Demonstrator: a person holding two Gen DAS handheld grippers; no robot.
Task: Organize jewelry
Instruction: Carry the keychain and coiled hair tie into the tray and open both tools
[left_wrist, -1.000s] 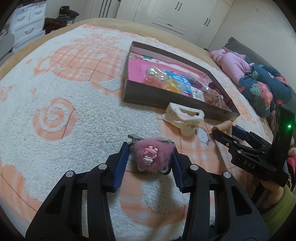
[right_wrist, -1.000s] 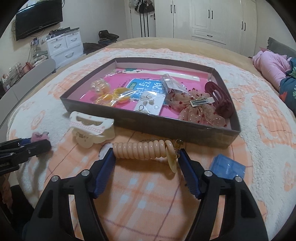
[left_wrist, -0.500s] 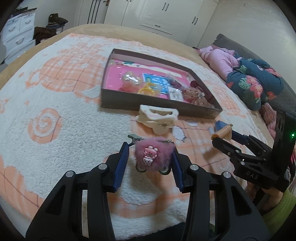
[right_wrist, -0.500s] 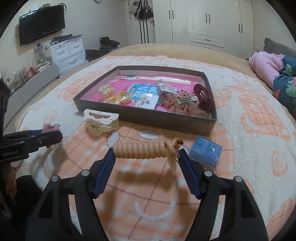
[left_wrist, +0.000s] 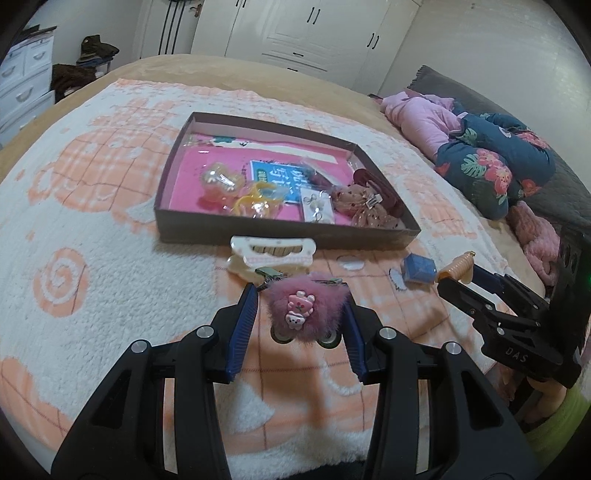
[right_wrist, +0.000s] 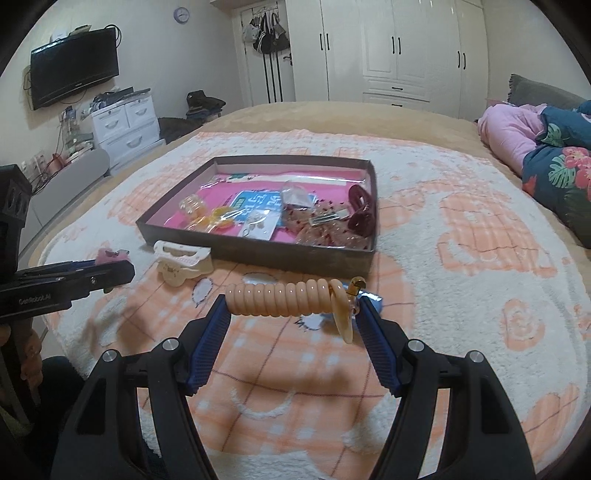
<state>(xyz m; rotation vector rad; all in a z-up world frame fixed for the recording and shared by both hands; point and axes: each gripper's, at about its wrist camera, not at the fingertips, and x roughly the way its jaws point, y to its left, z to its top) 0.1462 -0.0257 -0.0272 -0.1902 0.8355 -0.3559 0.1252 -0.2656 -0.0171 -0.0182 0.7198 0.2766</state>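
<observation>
My left gripper (left_wrist: 301, 314) is shut on a fluffy pink hair clip (left_wrist: 306, 312) with a small bear charm, held above the blanket. My right gripper (right_wrist: 293, 314) is shut on a peach spiral hair tie (right_wrist: 284, 297), also held above the blanket; it also shows in the left wrist view (left_wrist: 458, 266). The brown box (left_wrist: 280, 225) with a pink floor lies ahead and holds several hair pieces and packets; it also shows in the right wrist view (right_wrist: 258, 253). A white claw clip (left_wrist: 271, 253) lies on the blanket just before the box.
A small blue box (left_wrist: 419, 267) lies on the blanket right of the claw clip. Pink and floral bedding (left_wrist: 480, 155) is piled at the right. A white dresser (right_wrist: 125, 118) and a TV (right_wrist: 74, 72) stand at the far left wall.
Both grippers have pulled back and risen, each still holding its item. The box and the claw clip look farther away, and the small blue box has come into view.
</observation>
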